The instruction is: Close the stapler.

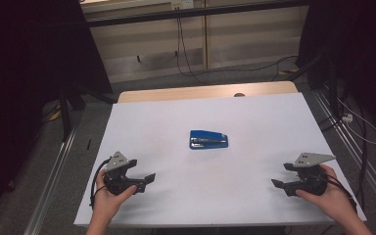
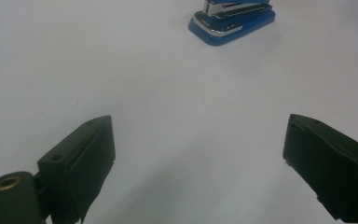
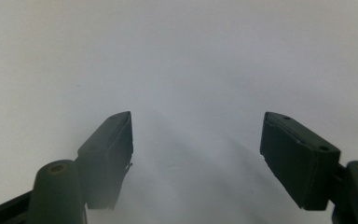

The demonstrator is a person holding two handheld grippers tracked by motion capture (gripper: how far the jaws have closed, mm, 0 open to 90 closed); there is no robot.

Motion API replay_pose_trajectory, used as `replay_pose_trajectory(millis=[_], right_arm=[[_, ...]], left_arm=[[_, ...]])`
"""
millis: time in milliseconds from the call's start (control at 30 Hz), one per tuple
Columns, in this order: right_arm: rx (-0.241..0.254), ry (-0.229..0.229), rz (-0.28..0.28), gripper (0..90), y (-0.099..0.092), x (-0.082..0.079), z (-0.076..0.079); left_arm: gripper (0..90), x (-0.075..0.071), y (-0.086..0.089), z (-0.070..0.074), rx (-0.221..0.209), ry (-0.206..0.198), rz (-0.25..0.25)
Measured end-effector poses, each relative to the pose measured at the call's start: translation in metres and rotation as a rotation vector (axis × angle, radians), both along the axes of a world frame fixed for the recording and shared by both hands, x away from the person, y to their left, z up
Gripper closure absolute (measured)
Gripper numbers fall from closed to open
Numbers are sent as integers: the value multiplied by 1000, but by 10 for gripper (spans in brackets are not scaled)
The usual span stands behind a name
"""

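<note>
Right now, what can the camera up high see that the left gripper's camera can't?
The high view alone takes in both hands, the right gripper, the table's wooden far edge, the floor and cables beyond. The left gripper view alone gives a close look along its own black jaws, standing wide apart with nothing between them, and the stapler's metal front. Both show the blue stapler, the white table top and the left gripper.

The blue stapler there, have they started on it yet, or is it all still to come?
Nothing looks done yet: the stapler lies closed and untouched mid-table. In hand, only the approach: the left gripper and right gripper sit near the table's front corners, jaws open and empty; the left gripper view has the stapler ahead. Reaching it and gripping it are still left.
</note>
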State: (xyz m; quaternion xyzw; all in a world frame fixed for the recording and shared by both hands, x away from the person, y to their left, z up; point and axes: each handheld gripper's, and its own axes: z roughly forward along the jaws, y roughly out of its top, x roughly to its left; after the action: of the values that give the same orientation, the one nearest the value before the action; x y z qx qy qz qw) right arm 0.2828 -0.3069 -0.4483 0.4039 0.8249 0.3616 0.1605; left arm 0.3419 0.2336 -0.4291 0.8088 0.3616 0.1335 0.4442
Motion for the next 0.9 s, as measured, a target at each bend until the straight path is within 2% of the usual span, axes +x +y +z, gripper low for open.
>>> replay_pose_trajectory(millis=[367,467,533,700,900], right_arm=[[-10,-8,2,256,-2,-4,-1],[-10,-9,2,256,-2,-4,-1],[-6,-10,1,256,-2,-4,-2],[1,-13,6,256,-2,-6,-2],[9,-23,-2,253,-3,-7,0]], left_arm=[[89,-2,7,2,-14,-1,12],[89,-4,7,1,-2,6,10],[89,-4,8,0,-15,5,10],[89,-4,8,-2,-5,3,2],[89,-4,10,0,-24,-6,0]])
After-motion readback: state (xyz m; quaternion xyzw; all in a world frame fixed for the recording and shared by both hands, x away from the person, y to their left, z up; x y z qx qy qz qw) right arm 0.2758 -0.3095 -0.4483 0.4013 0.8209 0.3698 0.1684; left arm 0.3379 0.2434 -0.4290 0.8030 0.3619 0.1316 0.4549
